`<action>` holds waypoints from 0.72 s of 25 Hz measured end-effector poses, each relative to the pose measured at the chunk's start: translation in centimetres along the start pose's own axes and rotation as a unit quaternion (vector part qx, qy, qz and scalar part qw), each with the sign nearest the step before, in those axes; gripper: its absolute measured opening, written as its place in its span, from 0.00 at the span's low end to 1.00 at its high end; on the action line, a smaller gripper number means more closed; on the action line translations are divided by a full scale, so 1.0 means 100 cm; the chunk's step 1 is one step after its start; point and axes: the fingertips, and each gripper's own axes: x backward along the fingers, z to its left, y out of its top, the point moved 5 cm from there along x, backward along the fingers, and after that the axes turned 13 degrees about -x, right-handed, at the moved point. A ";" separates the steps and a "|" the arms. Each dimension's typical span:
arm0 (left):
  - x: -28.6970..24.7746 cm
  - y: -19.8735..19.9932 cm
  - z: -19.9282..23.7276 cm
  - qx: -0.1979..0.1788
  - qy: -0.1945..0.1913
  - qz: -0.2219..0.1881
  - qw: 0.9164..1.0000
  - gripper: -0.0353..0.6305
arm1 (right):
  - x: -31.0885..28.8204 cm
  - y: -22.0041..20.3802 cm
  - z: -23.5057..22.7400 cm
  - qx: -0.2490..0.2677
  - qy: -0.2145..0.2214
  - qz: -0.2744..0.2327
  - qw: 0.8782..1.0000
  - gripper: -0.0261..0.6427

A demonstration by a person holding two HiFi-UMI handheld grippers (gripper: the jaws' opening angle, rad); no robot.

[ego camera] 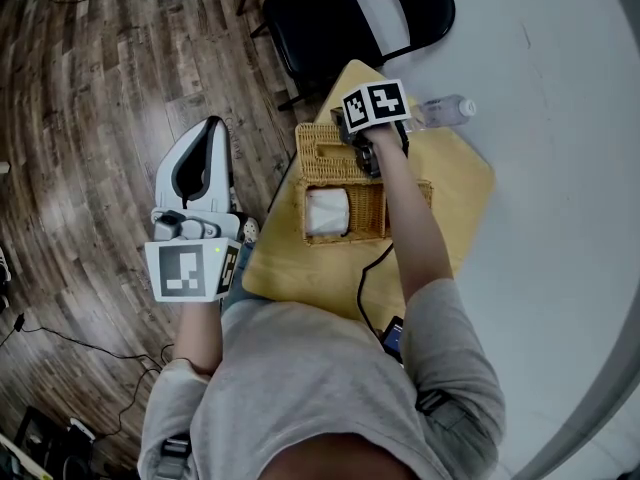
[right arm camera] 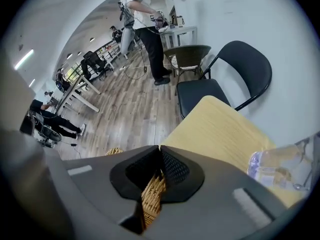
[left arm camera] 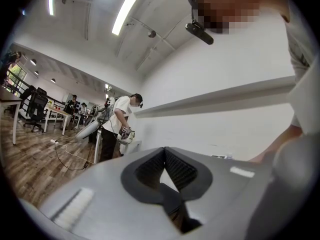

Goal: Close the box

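Fingers point(right arm camera: 175, 168) of the right gripper point(right arm camera: 160, 149) are pinched on a strip of woven wicker, the edge of the lid point(right arm camera: 150, 199). We cannot see how far the weave runs, since the gripper's body covers the rest. On the left gripper point(left arm camera: 164, 150) the tips meet with nothing between them.

From the head view, our right forearm point(ego camera: 410, 218) lies across the wicker box point(ego camera: 345, 239) and hides its right half, and the marker cube point(ego camera: 375, 103) covers that gripper's jaws. The box sits on the yellow table point(ego camera: 460, 188), its long axis running left to right, open side up, with the lid swung back on its far side and a white bundle point(ego camera: 327, 211) inside. We cannot tell whether the lid stands upright or leans back.

Our right gripper tips steeply down at the lid. Our left gripper is held level off the table's left edge, over the wooden floor point(ego camera: 100, 88), pointing away from us.
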 end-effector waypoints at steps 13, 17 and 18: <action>0.016 0.029 -0.023 -0.013 -0.005 -0.025 1.000 0.14 | 0.081 0.003 0.021 -0.019 0.070 -0.132 0.989 0.06; 0.025 0.040 -0.032 -0.018 -0.003 -0.035 0.999 0.14 | 0.108 -0.001 0.027 -0.016 0.090 -0.161 0.983 0.06; 0.027 0.042 -0.034 -0.019 -0.001 -0.036 0.999 0.14 | 0.114 -0.003 0.029 -0.015 0.094 -0.167 0.981 0.06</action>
